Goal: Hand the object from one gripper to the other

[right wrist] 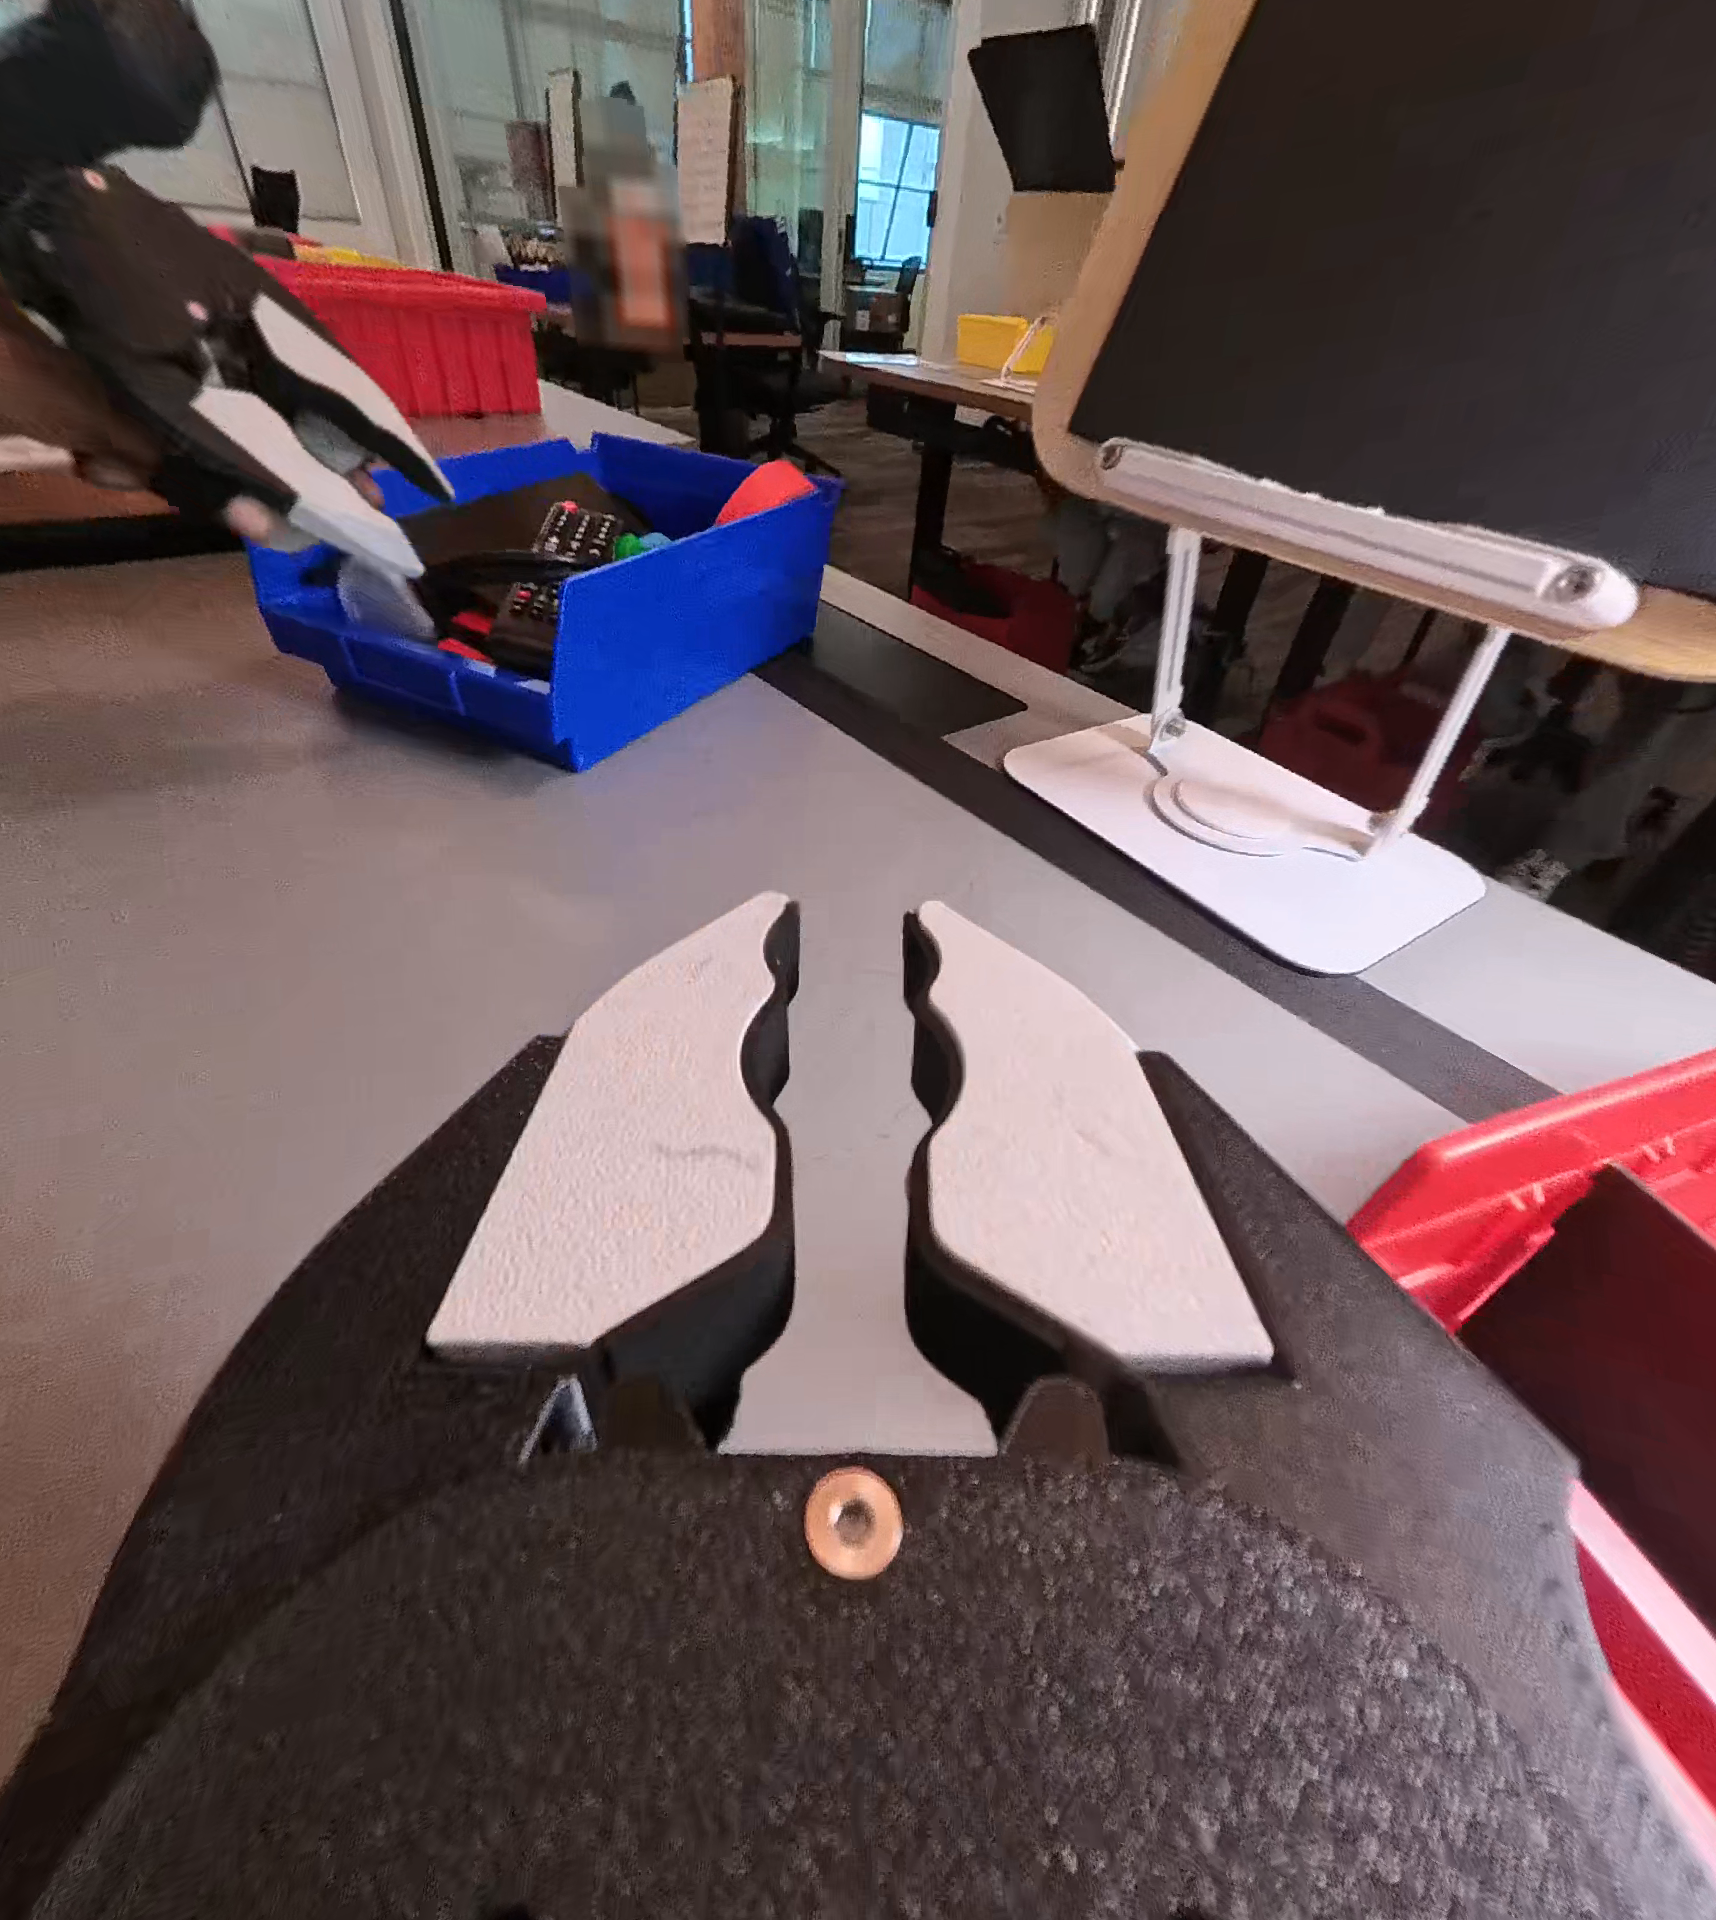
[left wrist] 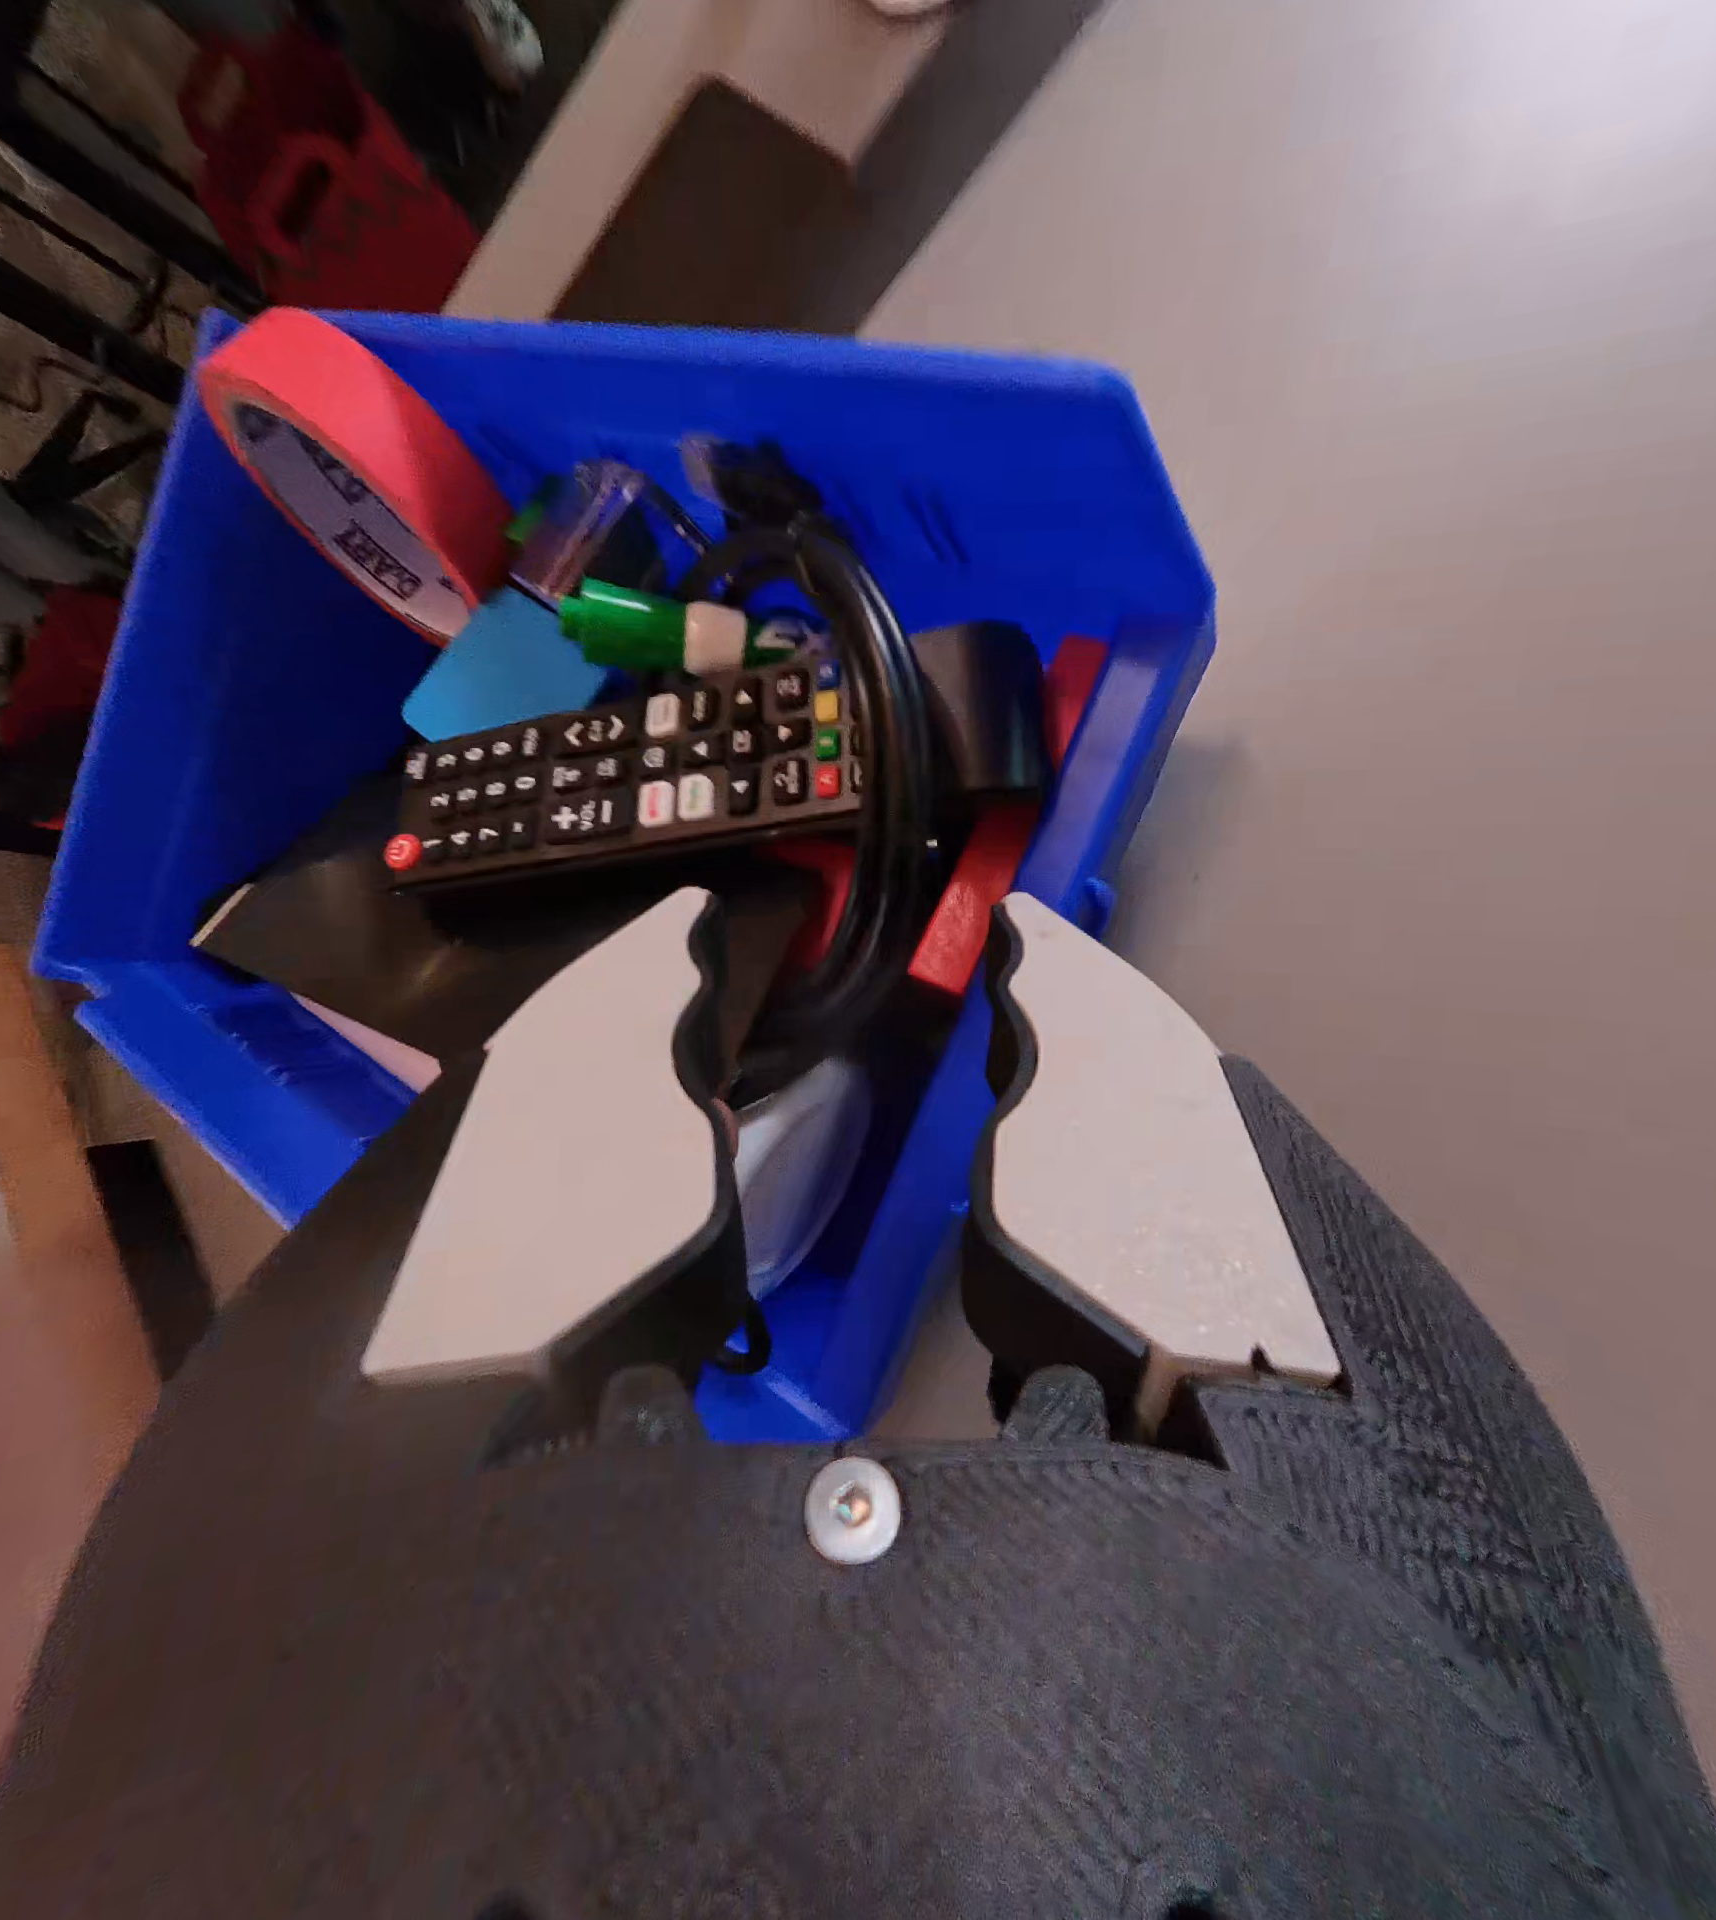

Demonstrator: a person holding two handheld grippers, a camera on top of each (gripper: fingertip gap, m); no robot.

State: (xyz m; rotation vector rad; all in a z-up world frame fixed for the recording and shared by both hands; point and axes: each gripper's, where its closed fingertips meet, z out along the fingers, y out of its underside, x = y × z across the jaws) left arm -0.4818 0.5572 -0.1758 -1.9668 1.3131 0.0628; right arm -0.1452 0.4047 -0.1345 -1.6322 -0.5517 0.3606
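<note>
Hovering: left gripper (left wrist: 849,914), fingers wide, empty, over blue bin (left wrist: 241,665)
Likely pick: black cable coil (left wrist: 890,748), inside bin; probably light, floppy, so pinch its bundled loop
Right gripper (right wrist: 849,914): narrow gap, empty

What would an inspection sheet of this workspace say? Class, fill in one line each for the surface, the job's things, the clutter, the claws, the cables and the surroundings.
Surface: grey table, bare in front of the right claw.
Job's things: blue bin holding a black remote, a red tape roll leaning in a corner, and a green marker.
Clutter: red bin at the right edge; tablet stand.
Claws: left claw open over the blue bin, holding nothing; right claw slightly open, empty, low over the table.
Cables: coiled black cable in the blue bin.
Surroundings: desks, chairs and windows behind.
</note>
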